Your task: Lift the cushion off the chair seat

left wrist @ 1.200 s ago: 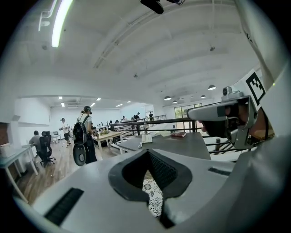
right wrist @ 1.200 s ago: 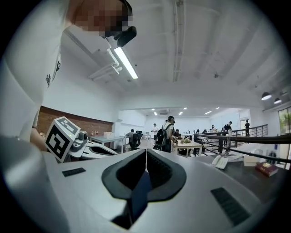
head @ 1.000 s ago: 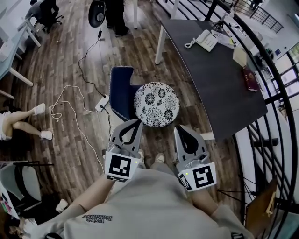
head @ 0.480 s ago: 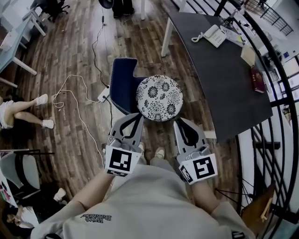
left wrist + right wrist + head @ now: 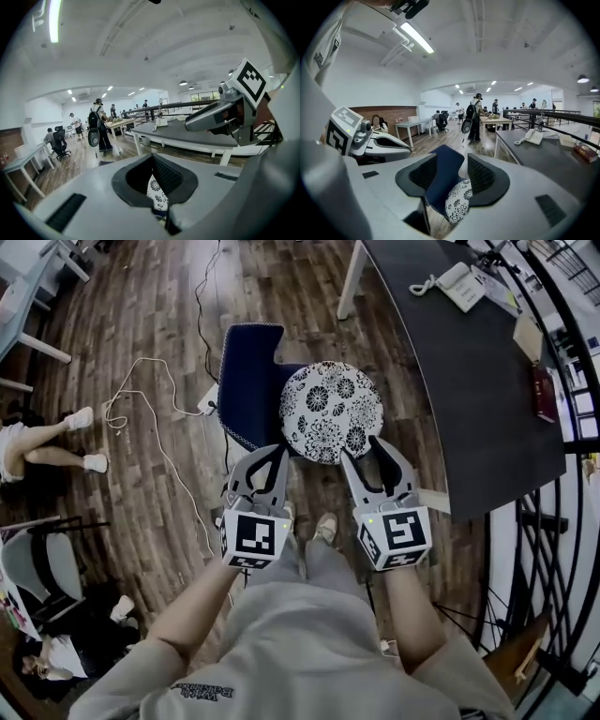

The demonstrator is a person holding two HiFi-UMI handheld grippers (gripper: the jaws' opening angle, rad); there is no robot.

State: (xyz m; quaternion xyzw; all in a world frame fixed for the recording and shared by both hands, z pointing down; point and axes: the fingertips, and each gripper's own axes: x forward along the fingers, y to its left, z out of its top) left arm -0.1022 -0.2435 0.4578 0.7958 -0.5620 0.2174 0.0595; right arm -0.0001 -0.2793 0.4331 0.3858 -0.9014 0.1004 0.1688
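Head view: the round floral cushion (image 5: 331, 412) sits on the blue chair (image 5: 246, 381), its near edge just past both sets of fingers. The left gripper (image 5: 274, 454) is by the near-left rim and the right gripper (image 5: 364, 452) by the near-right rim. The dark tabletop (image 5: 469, 371) crowds the right side, and there's open wood floor (image 5: 141, 324) to the left.

Left gripper view: fingers closed with nothing in them, and a sliver of cushion shows through the gap.

Right gripper view: fingers opening, with the chair back and cushion edge framed between them, untouched.

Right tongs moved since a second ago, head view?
Yes. The right tongs have advanced toward the cushion: tips that stood short of its near edge now reach its right rim. Jaws opening, nothing between them.
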